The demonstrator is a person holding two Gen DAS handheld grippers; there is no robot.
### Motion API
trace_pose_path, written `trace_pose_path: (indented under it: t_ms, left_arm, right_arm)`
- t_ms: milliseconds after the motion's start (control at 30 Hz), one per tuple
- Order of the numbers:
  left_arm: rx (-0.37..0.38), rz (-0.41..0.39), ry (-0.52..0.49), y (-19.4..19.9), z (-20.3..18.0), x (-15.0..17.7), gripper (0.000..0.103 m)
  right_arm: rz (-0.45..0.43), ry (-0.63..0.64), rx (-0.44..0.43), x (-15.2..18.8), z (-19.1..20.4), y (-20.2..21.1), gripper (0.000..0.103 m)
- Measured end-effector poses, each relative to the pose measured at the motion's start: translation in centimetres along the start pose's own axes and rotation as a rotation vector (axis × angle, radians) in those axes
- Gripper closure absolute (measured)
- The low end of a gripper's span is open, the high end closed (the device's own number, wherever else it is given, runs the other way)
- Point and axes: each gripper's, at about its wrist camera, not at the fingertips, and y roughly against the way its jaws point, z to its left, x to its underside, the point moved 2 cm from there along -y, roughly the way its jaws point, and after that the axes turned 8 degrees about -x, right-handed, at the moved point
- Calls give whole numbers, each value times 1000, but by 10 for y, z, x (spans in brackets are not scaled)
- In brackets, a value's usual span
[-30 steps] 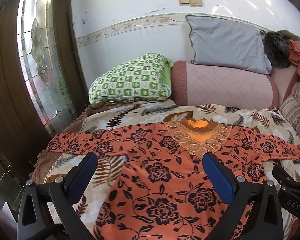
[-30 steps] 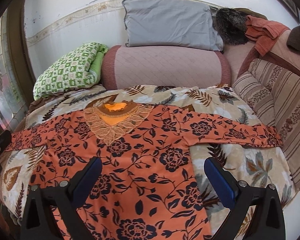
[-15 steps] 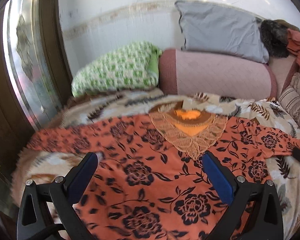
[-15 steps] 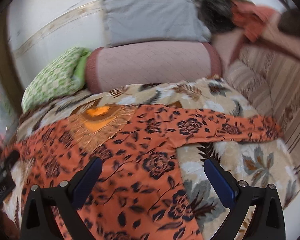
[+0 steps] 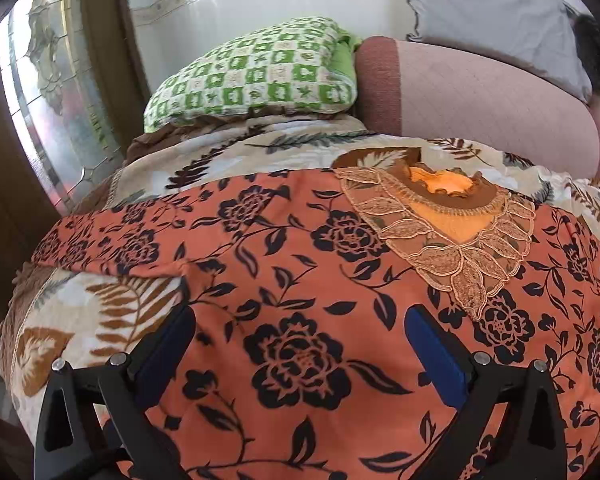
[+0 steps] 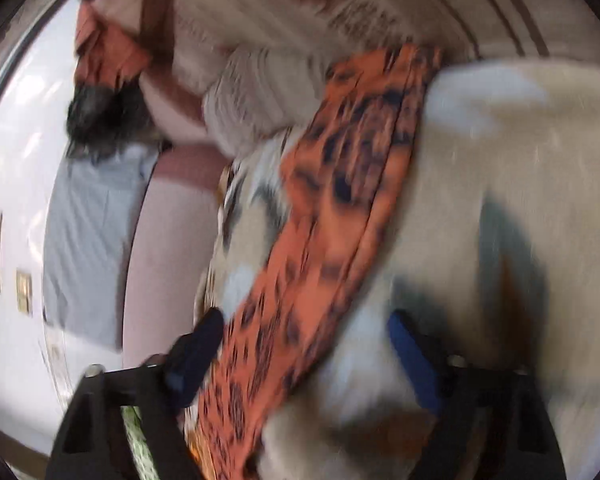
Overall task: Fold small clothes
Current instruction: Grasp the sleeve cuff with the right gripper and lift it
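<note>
Orange flowered cloth top (image 5: 300,288) flat on leaf-print bed cover (image 5: 228,152), left gripper (image 5: 300,352) fingers spread over it, right gripper (image 6: 306,346) fingers spread around blurry sleeve (image 6: 340,184)

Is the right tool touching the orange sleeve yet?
Cannot tell. In the blurred right wrist view the orange sleeve runs up between the open fingers of the right tool, but neither contact nor a gap shows plainly.

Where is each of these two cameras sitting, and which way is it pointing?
Left wrist: on the left gripper, low over the orange flowered top, facing the green pillow; its open fingers show.
Right wrist: on the right gripper, rolled sideways and blurred, along the top's sleeve; its open fingers show.
Shared: the top, the grey pillow.
</note>
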Motion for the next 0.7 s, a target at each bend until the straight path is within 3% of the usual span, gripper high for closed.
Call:
trace_pose_path:
  t_ms: [100, 167, 200, 233, 333, 467, 567, 700]
  left_arm:
    - [1, -13, -38, -4, -10, 0, 0]
    - [-8, -14, -46, -6, -11, 0, 0]
    - [-11, -11, -46, -9, -10, 0, 0]
    - [-11, -7, -40, -11, -9, -1, 0]
    - [-13, -2, -21, -12, -7, -4, 0]
    - [-33, -16, 7, -6, 1, -5, 0]
    - [-56, -27, 39, -1, 12, -7, 0]
    - [-88, -39, 84, 3, 33, -8, 0]
  right_arm:
    - [-29, 12, -14, -23, 2, -10, 40]
    - [-44, 6, -11, -31, -3, -18, 63]
    - [-47, 1, -16, -36, -5, -23, 81]
    - [-53, -9, -18, -41, -10, -25, 89]
    - [-81, -27, -26, -41, -9, -26, 96]
    - [-110, 128, -97, -29, 52, -16, 97]
    - [-43, 225, -223, 5, 112, -17, 97]
    - [141, 369, -346, 91, 193, -38, 97]
